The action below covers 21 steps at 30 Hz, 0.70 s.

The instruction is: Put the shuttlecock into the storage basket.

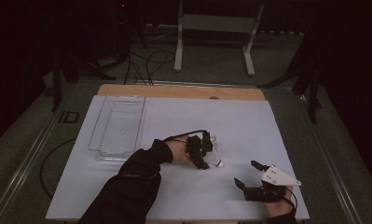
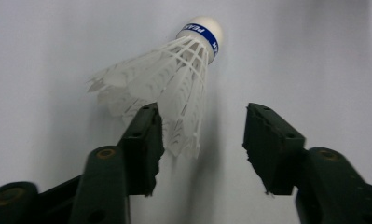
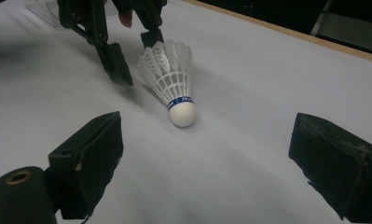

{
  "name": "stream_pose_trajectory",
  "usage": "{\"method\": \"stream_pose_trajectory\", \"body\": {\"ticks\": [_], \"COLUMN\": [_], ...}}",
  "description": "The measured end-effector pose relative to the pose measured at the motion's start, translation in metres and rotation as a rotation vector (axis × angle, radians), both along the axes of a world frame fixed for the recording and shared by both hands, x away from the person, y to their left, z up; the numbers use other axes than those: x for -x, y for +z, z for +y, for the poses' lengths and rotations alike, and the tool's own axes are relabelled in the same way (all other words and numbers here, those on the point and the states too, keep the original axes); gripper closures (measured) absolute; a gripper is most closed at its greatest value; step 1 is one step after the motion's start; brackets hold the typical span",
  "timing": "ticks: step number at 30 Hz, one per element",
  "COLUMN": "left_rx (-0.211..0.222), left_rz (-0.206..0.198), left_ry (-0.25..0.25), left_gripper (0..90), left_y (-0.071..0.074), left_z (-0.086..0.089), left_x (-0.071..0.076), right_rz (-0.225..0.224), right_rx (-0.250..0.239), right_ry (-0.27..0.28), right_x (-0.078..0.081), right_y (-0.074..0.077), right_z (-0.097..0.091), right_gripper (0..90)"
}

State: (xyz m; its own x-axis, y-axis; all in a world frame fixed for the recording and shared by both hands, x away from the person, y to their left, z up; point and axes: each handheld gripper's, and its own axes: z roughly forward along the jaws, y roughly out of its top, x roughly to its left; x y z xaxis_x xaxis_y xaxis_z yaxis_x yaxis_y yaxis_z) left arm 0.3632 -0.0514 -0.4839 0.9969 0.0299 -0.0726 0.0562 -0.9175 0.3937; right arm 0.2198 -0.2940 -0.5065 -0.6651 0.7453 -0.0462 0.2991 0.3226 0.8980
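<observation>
Left tongs closing in on the shuttlecock

Nearest, the right tongs (image 1: 247,173) rest apart, empty. Just beyond them the white feathered shuttlecock with a blue-banded cork (image 2: 174,79) lies on the white desk (image 1: 249,126); the left tongs (image 2: 202,135) straddle its skirt, apart, one pad touching. Next: squeeze gently, then lift.

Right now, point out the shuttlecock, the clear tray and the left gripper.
shuttlecock (image 3: 181,113): right gripper view, on its white cork tip.
clear tray (image 1: 96,126): high view, on its left wall.
left gripper (image 2: 200,142): left gripper view, midway between its fingers.
</observation>
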Motion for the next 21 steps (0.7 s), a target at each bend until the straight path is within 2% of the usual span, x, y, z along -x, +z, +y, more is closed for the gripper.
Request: {"method": "stream_pose_trajectory", "body": {"ticks": [4, 13, 21], "left_rx": [-0.005, -0.003, 0.001], "left_rz": [0.01, 0.006, 0.032], "left_ry": [-0.007, -0.023, -0.04], "left_gripper": [56.5, 71.0, 83.0], "left_y": [-0.003, -0.008, -0.008], "left_z": [-0.003, -0.008, -0.012], "left_x": [-0.001, -0.002, -0.002], "right_rz": [0.001, 0.003, 0.003], "right_rx": [-0.001, 0.001, -0.001], "right_ry": [0.001, 0.001, 0.001], "right_x": [0.0, 0.0, 0.0], "right_y": [0.0, 0.0, 0.0], "right_z": [0.0, 0.0, 0.0], "right_gripper": [9.8, 9.9, 9.9]}}
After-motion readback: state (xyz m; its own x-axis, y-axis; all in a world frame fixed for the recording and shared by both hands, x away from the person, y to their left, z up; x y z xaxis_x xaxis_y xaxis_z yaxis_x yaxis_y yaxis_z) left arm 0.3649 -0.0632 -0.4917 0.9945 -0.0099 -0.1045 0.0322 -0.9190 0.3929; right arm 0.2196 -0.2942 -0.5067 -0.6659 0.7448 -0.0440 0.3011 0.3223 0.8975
